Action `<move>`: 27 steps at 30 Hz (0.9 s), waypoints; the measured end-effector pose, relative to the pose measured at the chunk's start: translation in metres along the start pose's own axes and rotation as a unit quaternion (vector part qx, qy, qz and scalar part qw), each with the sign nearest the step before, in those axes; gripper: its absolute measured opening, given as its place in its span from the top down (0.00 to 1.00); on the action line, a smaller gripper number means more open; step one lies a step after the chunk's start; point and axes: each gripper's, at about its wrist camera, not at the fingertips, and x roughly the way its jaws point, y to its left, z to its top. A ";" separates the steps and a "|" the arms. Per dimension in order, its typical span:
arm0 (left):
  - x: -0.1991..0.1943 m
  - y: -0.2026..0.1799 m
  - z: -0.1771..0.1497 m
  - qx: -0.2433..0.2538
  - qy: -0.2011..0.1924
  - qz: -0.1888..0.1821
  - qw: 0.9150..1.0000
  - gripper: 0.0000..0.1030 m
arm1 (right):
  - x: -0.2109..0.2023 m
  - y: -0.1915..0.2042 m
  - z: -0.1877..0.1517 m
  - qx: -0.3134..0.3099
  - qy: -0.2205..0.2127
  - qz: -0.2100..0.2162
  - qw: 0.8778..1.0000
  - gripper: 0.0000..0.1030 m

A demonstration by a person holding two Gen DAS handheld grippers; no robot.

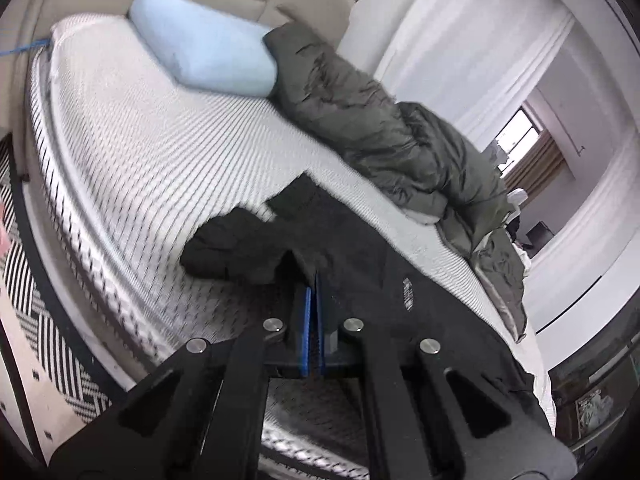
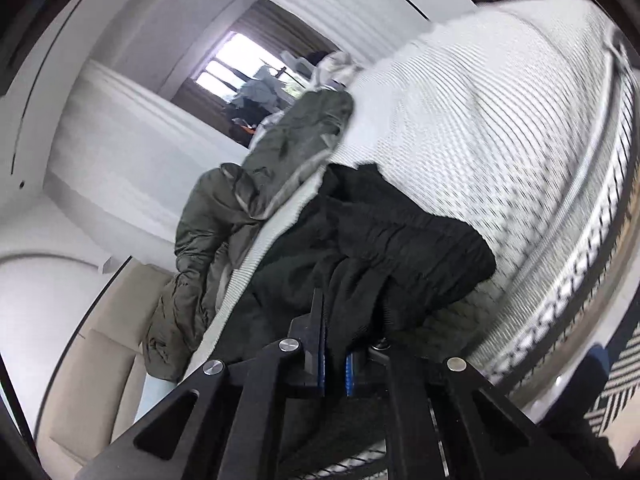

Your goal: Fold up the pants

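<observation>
Both claws, left claw (image 1: 315, 280) and right claw (image 2: 334, 320), grip the black pants (image 1: 360, 248) at lower centre. Keep the edges aligned and taut over the bed (image 1: 140, 140).

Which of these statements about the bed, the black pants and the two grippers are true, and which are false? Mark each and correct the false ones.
1. The left gripper is shut on the black fabric pants. True.
2. The right gripper is open and holds nothing. False: black pants fabric runs between its closed-in fingers.
3. A pale blue pillow lies at the head of the bed. True.
4. The crumpled olive-green quilted blanket covers the pillow completely. False: it lies beside the pillow, which shows almost whole.
5. The white ribbed mattress cover lies under the pants. True.
</observation>
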 end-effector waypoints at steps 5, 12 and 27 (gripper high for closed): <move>0.012 -0.035 0.037 0.026 -0.022 -0.001 0.999 1.00 | 0.016 0.048 0.038 -0.043 -0.025 0.007 0.999 0.94; 0.099 -0.092 0.102 0.048 -0.011 0.041 0.998 1.00 | 0.098 0.114 0.102 -0.092 -0.025 -0.034 0.995 0.94; 0.204 -0.081 0.116 0.046 0.080 0.103 0.990 0.48 | 0.227 0.118 0.117 -0.175 0.026 -0.134 0.975 0.18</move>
